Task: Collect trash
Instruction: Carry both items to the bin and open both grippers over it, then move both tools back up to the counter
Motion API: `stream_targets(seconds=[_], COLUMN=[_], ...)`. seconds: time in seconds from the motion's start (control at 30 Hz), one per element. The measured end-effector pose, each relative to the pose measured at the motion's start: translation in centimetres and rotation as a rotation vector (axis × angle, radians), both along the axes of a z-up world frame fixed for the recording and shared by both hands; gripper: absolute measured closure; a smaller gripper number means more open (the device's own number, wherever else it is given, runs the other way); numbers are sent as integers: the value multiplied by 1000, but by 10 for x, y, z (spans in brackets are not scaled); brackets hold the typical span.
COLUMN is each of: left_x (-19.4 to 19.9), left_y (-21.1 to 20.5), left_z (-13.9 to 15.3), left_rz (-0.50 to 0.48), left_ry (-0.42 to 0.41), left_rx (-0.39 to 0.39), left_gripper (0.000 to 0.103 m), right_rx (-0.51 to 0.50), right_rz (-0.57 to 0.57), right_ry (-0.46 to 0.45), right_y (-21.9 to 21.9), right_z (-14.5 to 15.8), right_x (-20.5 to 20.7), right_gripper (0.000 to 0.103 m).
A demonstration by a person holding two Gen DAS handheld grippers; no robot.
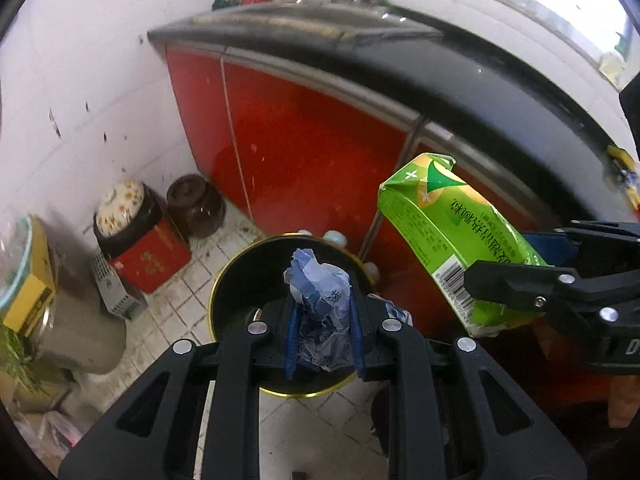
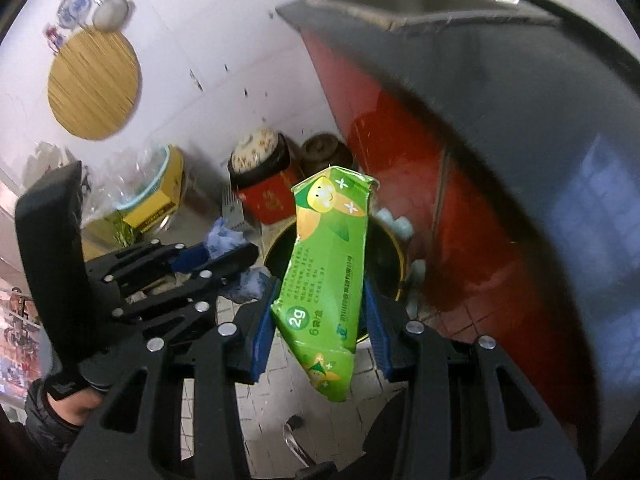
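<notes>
Your left hand-held gripper (image 1: 324,332) is clamped on the crumpled blue paper (image 1: 318,300); your right hand-held gripper (image 2: 320,312) pinches the green carton (image 2: 326,276); both hang over the black bin (image 1: 240,280).

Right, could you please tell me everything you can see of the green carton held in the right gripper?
The green carton is a crushed, dented cardboard box, bright green with yellow-orange cartoon artwork, white sparkles, printed text and a barcode on one side. Its top end is crumpled. The right gripper clamps its lower half between blue pads, and it tilts up and forward, hanging above the dark, gold-rimmed bin on the tiled floor. Nothing else touches it.
</notes>
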State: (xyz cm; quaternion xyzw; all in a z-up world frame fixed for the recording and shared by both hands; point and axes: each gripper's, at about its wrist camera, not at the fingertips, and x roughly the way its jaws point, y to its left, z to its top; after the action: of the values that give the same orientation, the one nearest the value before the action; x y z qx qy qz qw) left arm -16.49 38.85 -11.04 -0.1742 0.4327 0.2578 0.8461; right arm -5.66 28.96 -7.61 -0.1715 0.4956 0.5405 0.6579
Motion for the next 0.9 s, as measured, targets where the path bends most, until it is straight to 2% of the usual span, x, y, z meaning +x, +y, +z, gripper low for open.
stream_targets(seconds=[0.2, 0.4, 0.47, 0.53, 0.57, 0.6, 0.77, 0.83, 0.9], left_x=[4, 2, 3, 4, 3, 2, -6, -9, -10], left_y=[31, 37, 37, 37, 37, 37, 41, 40, 34], left_z=[-45, -61, -62, -63, -63, -63, -62, -58, -47], left_rz=[42, 42, 36, 42, 50, 53, 72, 85, 90], left_ry=[35, 45, 46, 70, 71, 67, 68, 66, 65], left_rx=[-76, -94, -98, -78, -64, -57, -67, -64, -47], left_gripper=[83, 83, 82, 64, 44, 41, 39, 34, 20], right_rx=[-81, -105, -106, -103, -101, -93, -77, -68, -50], right_rz=[5, 4, 6, 1, 1, 2, 15, 15, 8], right_ry=[33, 41, 42, 43, 48, 50, 36, 26, 10], right_y=[36, 51, 56, 60, 60, 60, 55, 48, 41], right_z=[-40, -53, -54, -53, -52, -51, -42, -35, -24], right_x=[-1, 7, 7, 9, 11, 11, 8, 6, 4], right_gripper=[62, 60, 54, 41, 36, 36, 36, 34, 30])
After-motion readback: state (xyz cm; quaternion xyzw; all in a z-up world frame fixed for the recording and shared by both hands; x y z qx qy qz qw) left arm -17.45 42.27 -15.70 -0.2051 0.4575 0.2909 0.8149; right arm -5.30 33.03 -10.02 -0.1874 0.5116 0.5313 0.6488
